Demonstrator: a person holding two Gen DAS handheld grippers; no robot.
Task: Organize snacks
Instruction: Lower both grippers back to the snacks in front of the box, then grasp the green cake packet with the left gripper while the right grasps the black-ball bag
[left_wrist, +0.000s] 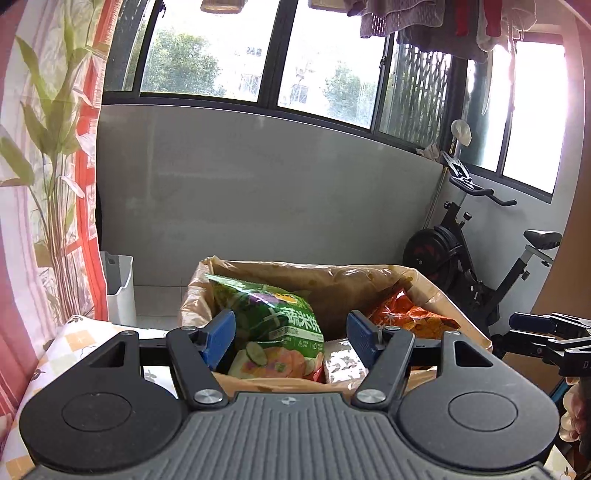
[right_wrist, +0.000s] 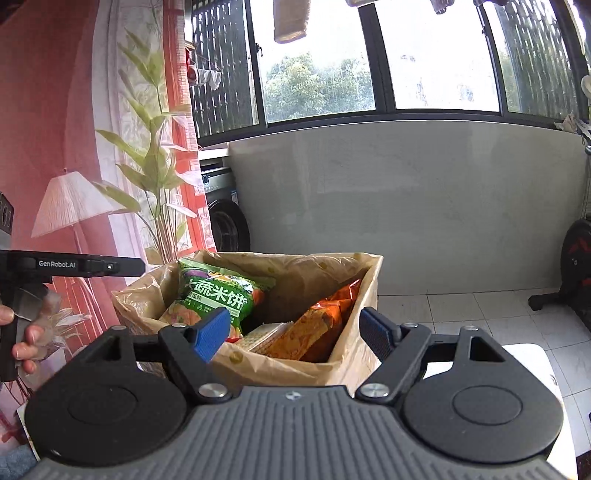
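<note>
The green snack bag (left_wrist: 275, 328) stood upright at the left side of the lined box (left_wrist: 369, 275), leaning on its wall; the orange bag (left_wrist: 410, 317) slumped at the right side, w/ a pale flat packet (left_wrist: 341, 360) between them near the front edge. The bags looked light, crinkly and puffed w/ air, probably slippery; best pinched at a top seam, gently. Left gripper (left_wrist: 291, 338) and right gripper (right_wrist: 295, 330) both hung spread apart, holding nothing, just before the box.
</note>
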